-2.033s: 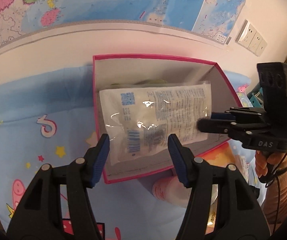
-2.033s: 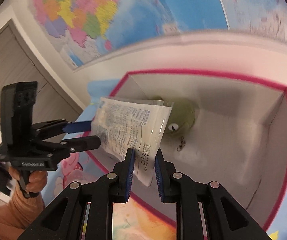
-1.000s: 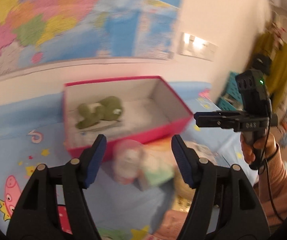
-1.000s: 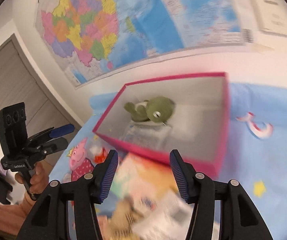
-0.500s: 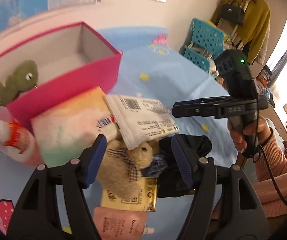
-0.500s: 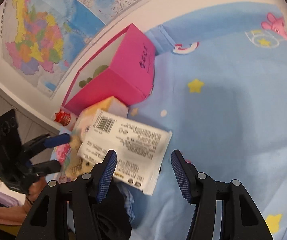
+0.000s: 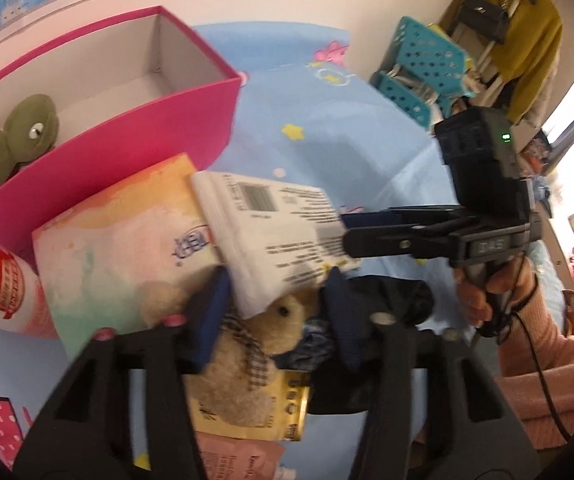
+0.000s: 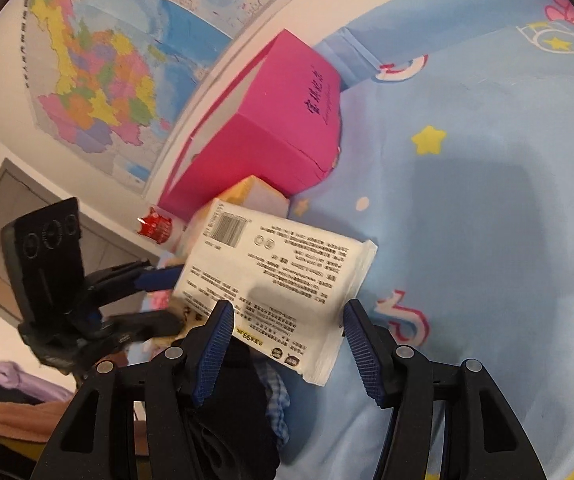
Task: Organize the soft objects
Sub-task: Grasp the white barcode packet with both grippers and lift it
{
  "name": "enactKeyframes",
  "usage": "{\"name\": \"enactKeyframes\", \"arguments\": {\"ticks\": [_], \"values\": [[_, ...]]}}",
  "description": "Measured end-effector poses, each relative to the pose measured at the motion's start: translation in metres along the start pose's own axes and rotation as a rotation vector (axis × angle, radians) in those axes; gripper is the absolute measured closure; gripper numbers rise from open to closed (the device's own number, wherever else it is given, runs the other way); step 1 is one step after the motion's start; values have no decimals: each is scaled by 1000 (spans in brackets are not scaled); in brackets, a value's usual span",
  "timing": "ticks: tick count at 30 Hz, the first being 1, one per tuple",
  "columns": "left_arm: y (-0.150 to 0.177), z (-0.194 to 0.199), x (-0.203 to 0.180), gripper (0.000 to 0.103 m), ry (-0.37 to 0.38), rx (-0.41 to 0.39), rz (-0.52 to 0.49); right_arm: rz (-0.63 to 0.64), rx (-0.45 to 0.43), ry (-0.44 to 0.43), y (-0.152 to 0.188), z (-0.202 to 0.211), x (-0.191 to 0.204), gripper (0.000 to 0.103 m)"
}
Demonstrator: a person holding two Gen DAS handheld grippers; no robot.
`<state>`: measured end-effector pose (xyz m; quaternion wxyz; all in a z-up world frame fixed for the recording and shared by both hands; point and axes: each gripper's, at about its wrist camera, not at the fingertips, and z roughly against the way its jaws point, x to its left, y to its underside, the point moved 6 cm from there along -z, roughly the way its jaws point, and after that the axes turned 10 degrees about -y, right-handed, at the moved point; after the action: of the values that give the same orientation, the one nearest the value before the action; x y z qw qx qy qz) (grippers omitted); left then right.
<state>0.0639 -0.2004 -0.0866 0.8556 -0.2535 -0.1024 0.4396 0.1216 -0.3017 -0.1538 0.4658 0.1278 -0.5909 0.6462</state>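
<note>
— Blue cartoon-print cloth (image 8: pixel 487 208) covered the whole surface, with a wall map (image 8: pixel 99 80) behind it. What was the biggest thing on it?

— The pink box (image 7: pixel 135 136), open-topped. A green plush frog (image 7: pixel 15 136) lay inside against its left wall.

— And the soft things outside it?

— All heaped just in front of the box. A pastel tissue pack (image 7: pixel 127 240) touched the box's front wall. A white wipes pack (image 8: pixel 275 276) with a barcode and black print lay tilted on top of that. A tan teddy bear (image 7: pixel 259 344) in a checked scarf poked out from under the wipes pack, beside some dark clothing (image 7: pixel 383 304).

— Did both views show that?

— No. Only the left wrist view showed the frog, the bear and a gold sachet (image 7: pixel 283 412). The right wrist view showed the writing on the box's end.

— The claws?

— The left gripper (image 7: pixel 275 320) stood wide apart around the bear's head. The right gripper (image 8: pixel 287 344) was spread too, over the near edge of the wipes pack, gripping nothing.
</note>
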Motion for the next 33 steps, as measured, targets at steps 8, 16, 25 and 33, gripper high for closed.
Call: {"name": "enactKeyframes", "arguments": {"ticks": [8,16,25,33], "values": [[4,12,13,66,-20,-21,39,19,-27,-64,-1,-1,7,61],[14,10,17,71,-8,-17,53,9,-22,47,-2,1,-4,59],[24,11,21,72,4,-17,91,72,14,3,2,-14,7,54],[15,26,18,72,-24,-61,83,192,-24,39,-8,-1,38,74]]}}
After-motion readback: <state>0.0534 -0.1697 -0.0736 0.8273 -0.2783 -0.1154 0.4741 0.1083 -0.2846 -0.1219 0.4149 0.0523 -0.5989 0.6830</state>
